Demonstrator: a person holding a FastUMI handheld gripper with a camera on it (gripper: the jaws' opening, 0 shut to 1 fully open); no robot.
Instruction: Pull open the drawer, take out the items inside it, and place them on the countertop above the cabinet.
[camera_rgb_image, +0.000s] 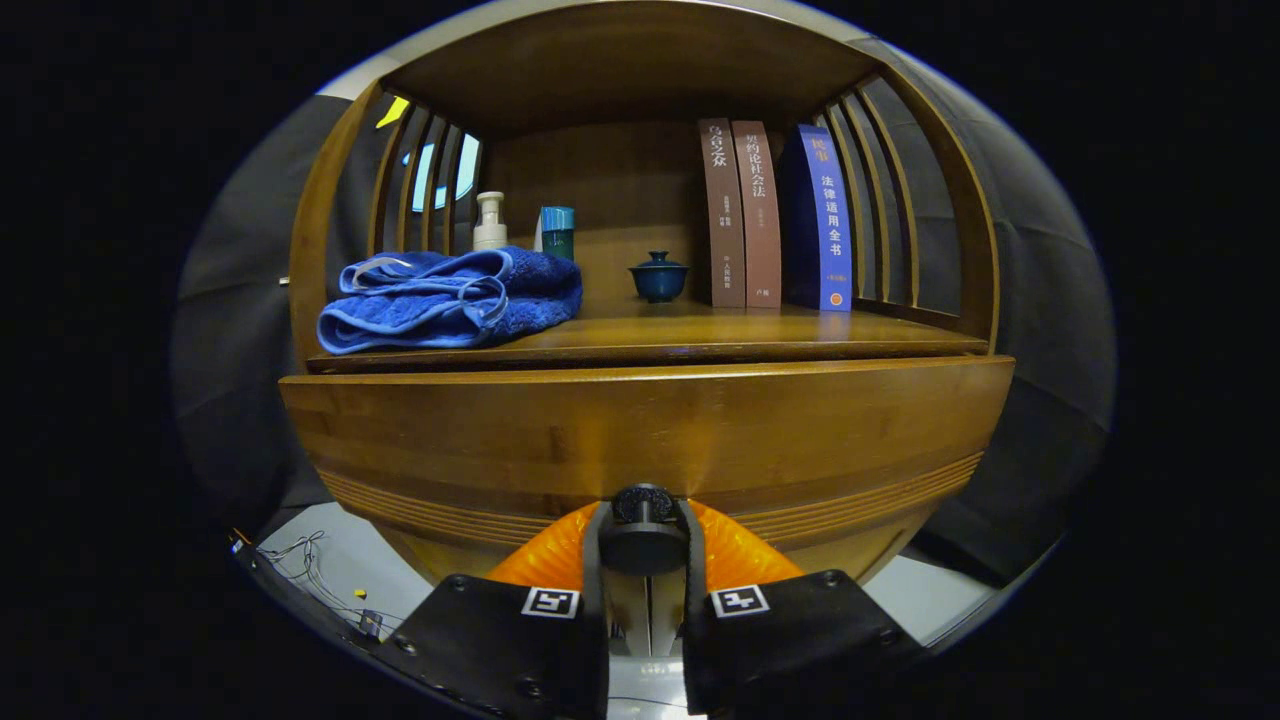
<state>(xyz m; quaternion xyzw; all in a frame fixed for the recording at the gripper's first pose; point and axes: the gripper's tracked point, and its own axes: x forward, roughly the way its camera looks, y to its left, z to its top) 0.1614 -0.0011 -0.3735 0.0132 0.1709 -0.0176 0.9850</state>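
At bottom centre the gripper (643, 545) clenches its orange fingers (545, 560) on the black drawer knob (642, 528), gripping it to pull. The drawer front (640, 430) sits mid-frame, apparently shut; its contents are hidden.

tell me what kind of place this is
Probably a mock home corner set up in a booth: a wooden cabinet whose shelf carries a folded blue towel, upright books and a small lidded cup. The tool is closed on the black drawer knob.
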